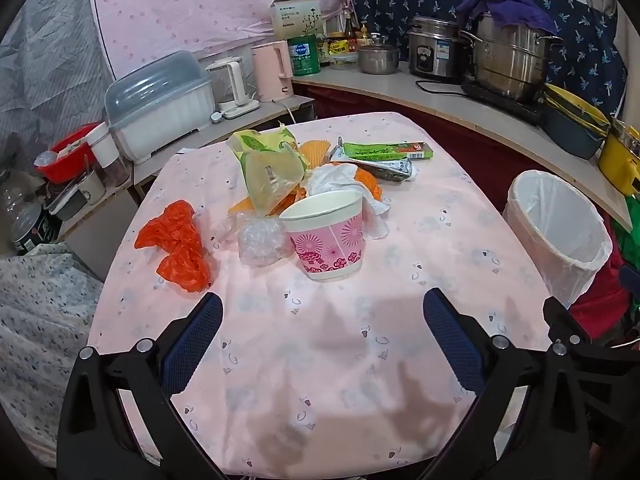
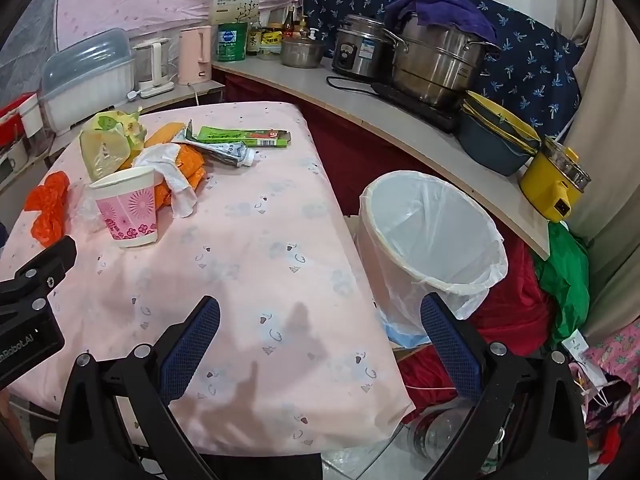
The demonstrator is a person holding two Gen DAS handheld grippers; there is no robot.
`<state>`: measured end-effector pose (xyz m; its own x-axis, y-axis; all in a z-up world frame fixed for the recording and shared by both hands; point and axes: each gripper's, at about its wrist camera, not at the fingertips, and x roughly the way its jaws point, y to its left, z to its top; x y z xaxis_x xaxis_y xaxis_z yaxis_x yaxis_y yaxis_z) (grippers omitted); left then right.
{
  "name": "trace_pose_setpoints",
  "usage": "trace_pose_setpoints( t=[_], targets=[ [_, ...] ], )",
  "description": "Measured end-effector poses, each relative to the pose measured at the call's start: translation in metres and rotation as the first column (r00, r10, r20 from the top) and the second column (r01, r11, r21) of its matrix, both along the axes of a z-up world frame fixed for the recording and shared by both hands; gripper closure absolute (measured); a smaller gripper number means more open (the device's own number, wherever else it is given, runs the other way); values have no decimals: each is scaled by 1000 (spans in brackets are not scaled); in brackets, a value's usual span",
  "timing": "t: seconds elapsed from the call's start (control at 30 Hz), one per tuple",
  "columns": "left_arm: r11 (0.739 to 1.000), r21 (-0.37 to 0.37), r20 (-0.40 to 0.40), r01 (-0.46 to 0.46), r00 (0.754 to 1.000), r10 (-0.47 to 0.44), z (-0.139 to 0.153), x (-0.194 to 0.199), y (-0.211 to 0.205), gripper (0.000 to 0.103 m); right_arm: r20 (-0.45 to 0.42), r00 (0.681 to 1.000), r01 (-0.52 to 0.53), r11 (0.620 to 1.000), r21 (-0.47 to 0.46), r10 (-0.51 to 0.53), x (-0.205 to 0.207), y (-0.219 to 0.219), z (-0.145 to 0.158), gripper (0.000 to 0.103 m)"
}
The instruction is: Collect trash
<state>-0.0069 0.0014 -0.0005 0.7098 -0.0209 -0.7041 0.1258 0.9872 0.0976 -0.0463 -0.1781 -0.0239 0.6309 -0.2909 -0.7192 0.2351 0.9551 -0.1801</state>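
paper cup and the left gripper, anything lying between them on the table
Nothing: in the left wrist view only bare pink tablecloth lies between the open left gripper and the paper cup.

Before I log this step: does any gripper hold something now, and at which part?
Nothing is held. The left gripper and right gripper are both open and empty above the table.

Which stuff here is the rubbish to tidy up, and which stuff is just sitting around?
For the job: paper cup, orange bag, crumpled tissue, green box, squeezed tube, lined bin.

Just sitting around: pink kettle, steel pots, yellow cooker.
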Motion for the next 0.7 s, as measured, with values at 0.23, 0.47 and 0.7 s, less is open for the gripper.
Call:
trace_pose_setpoints(
  t=[0.23, 0.47, 0.7],
  targets=[
    [1000, -8, 1, 0, 1000, 0, -2, -4, 2, 7, 5, 1000, 13, 1000, 0, -13, -5, -3, -1, 7],
    [1000, -8, 1, 0, 1000, 0, -2, -6, 2, 7, 8, 1000, 15, 1000, -5, -15, -8, -4, -2, 7],
    [1000, -12, 9, 3, 1000, -3, -3, -12, 3, 7, 20, 1000, 21, 1000, -10, -21, -10, -5, -1, 7]
  ],
)
